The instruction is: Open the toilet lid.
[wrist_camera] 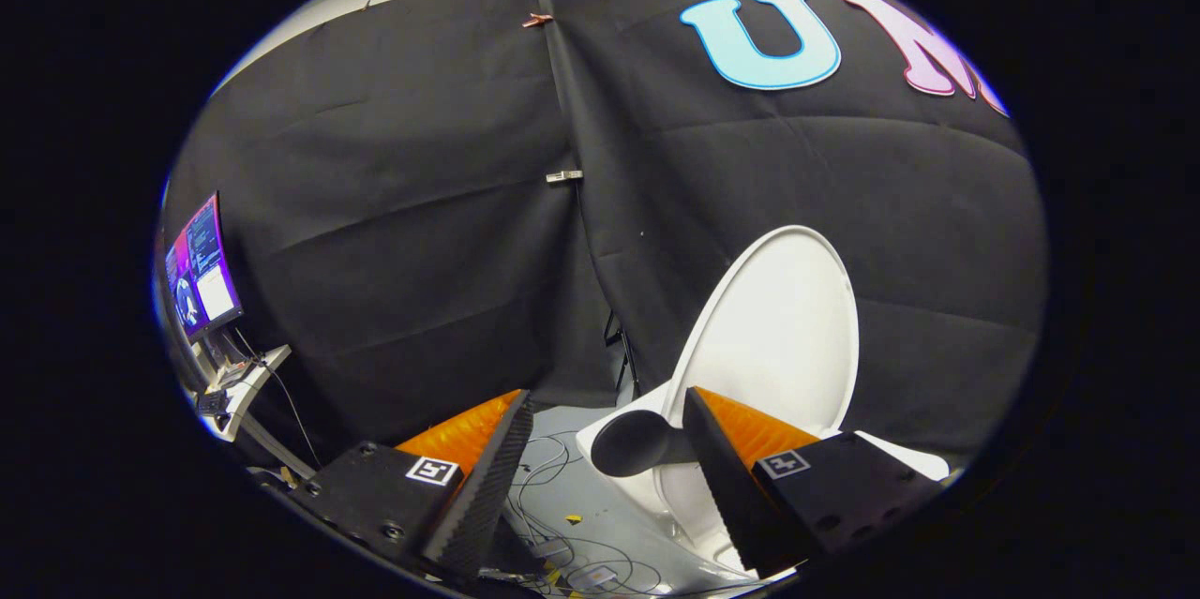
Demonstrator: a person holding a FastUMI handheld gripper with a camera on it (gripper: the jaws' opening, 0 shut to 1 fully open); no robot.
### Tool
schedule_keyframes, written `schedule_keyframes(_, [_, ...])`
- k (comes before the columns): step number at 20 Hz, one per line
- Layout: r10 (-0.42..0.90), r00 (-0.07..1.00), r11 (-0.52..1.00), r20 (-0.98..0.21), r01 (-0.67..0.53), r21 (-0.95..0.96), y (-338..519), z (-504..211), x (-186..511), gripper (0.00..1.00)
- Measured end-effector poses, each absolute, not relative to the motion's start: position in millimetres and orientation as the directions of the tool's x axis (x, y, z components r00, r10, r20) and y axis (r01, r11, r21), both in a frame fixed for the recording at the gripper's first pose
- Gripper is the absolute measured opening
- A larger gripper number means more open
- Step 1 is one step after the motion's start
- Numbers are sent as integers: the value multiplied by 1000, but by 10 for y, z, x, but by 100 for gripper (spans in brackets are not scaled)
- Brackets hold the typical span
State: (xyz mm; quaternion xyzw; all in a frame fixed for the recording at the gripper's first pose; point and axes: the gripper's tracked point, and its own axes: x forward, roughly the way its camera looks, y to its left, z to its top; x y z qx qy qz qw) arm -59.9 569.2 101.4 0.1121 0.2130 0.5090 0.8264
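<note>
Your fingers point(607, 421) stand wide apart with nothing between them but a view down to the floor point(600, 524), where thin cables point(553, 468) lie loose. Just ahead of your right finger point(722, 477), the white toilet lid point(778, 327) is raised, standing nearly upright and leaning back toward the black cloth wall point(394, 205). Your right finger overlaps the lid's lower edge (whether it actually touches the lid, you cannot tell from this angle). A dark rounded part point(633, 442) shows at the lid's base, just inside your right finger, against the white toilet body point(619, 486). Far off beyond your left finger point(487, 477), a lit monitor point(200, 269) sits on a pale stand point(239, 393) beside the cloth wall, well apart from the toilet.
</note>
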Motion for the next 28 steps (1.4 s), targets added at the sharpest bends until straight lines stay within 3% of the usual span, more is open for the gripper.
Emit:
schedule_keyframes(7, [850,525,515,-50,-806,293,5148,1740,-262,99])
schedule_keyframes(11, [759,651,634,20,-745,207,4255,1939,136,99])
schedule_keyframes(19, [415,907,907,71,-419,53,1910,1535,840,100])
schedule_keyframes(24, [209,977,977,45,-210,26,764,1024,879,100])
schedule_keyframes(28, [122,992,992,29,-122,23,332,727,755,100])
